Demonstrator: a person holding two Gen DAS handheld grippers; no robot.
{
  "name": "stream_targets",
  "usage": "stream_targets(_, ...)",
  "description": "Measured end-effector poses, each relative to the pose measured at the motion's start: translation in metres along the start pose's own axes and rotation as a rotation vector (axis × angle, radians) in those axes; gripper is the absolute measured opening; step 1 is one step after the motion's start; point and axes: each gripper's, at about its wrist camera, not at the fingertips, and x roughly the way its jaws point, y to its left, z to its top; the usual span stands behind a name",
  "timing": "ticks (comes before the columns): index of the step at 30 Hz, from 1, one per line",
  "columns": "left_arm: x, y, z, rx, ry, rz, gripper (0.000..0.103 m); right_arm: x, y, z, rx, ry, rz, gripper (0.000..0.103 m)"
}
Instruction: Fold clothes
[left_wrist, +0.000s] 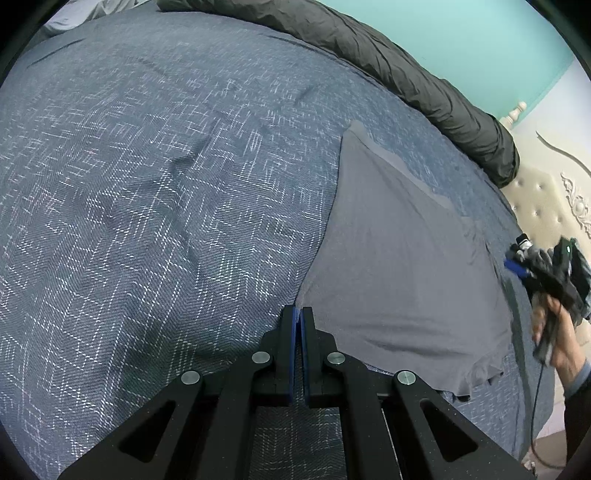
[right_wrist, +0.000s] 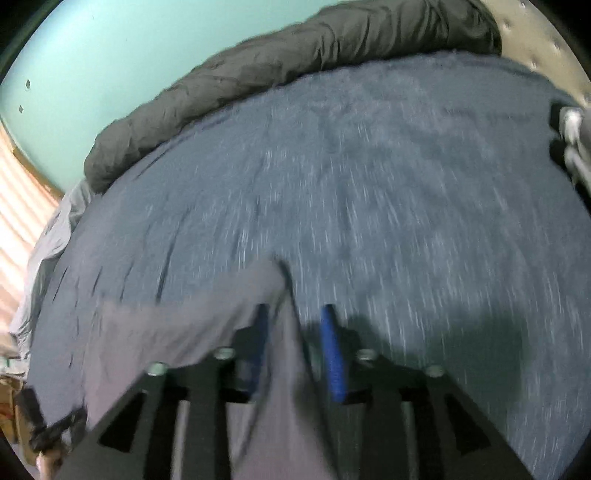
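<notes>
Between the blue pads of the left gripper almost no gap shows; the jaws stand pressed together right at the near corner of the grey garment, and whether a fold of cloth is pinched there cannot be told, since the corner sits just at the tips. On the right gripper the jaws are parted, blue pads well apart, with a ridge of the grey garment running up between them, not yet clamped by the look of it; this view is smeared by motion. Garment lies mostly flat on the blue-grey patterned bedspread, toward the headboard side, one edge band showing along its far side, the hem near the person's right hand rumpled. Judged step: taking hold of two points of one edge to carry it over. Doing it well would mean closing the right jaws on a single layer only, keeping both grips level so the edge stays taut, then lifting low and laying edge to edge. Rolled dark quilt lies along the far side of the bed, tufted headboard beyond. No brand, label or legible writing visible in either view.
</notes>
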Motion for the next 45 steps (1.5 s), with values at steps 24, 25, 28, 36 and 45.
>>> stream_targets(24, 0.002, 0.001, 0.002, -0.014, 0.002, -0.006, 0.002, -0.01, -0.027, -0.043, 0.142, 0.028, 0.017, 0.002)
stream_targets(25, 0.001, 0.0, 0.002, -0.016, 0.002, -0.008, 0.002, -0.014, -0.027, -0.045, 0.148, 0.022, 0.023, 0.002)
stream_targets(28, 0.001, 0.001, 0.002, -0.022, 0.003, -0.012, 0.002, -0.03, -0.027, -0.057, 0.157, 0.02, 0.04, 0.02)
stream_targets(36, -0.004, 0.006, -0.002, -0.033, 0.003, -0.017, 0.002, -0.059, -0.031, -0.11, 0.179, 0.045, 0.042, 0.029)
stream_targets(45, -0.006, 0.005, -0.004, -0.029, 0.0, -0.013, 0.002, -0.077, -0.045, -0.128, 0.216, -0.013, -0.01, 0.001)
